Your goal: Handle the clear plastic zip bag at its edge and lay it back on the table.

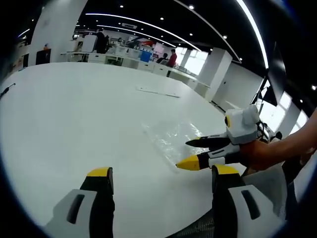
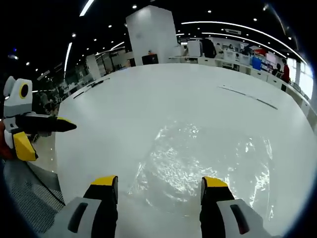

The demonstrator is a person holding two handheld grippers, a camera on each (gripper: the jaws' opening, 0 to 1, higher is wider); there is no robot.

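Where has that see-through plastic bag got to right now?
The clear zip bag lies flat on the white table, just ahead of the open right gripper; in the left gripper view it lies right of centre by that gripper's tips.

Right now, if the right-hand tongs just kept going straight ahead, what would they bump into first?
Probably the clear plastic bag lying flat on the white table. The right tongs are open and the bag's near edge sits just ahead of them, though depth is hard to judge.
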